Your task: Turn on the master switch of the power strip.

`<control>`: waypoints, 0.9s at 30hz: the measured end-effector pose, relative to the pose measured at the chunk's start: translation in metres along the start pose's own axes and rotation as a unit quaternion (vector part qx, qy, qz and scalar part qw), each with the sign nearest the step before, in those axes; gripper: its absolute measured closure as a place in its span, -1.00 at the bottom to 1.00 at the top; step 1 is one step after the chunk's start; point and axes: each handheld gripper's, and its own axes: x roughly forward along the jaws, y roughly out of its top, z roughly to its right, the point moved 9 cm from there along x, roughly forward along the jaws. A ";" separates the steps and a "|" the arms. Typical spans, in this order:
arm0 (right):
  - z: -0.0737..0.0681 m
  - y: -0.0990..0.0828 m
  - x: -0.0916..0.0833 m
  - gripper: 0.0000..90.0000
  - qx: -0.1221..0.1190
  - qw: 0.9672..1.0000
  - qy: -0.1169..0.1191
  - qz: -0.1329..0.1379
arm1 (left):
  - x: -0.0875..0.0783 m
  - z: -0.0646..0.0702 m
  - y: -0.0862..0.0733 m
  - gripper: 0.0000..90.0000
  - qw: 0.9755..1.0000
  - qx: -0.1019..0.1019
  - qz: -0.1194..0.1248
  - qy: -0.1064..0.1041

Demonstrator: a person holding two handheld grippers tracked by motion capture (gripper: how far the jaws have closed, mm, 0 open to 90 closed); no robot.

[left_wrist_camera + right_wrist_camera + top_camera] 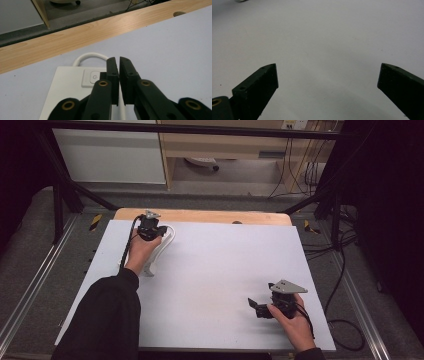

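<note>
Where the high view looks down, my left gripper (150, 231) sits over the white box (161, 245) near the table's (210, 270) far edge. In its own view, jaws clenched empty above a power-symbol button (93, 77). Right gripper (327, 82) released over bare table.

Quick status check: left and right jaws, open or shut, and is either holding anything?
Left gripper: jaws shut above the white power strip, nothing visibly clamped between them.
Right gripper: jaws wide open over the white table sheet, holding nothing.
</note>
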 end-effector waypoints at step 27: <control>0.005 -0.003 -0.002 -0.92 0.013 1.000 -0.006 -0.001 | 0.031 -0.024 -0.009 1.00 0.999 -0.002 -0.041 0.016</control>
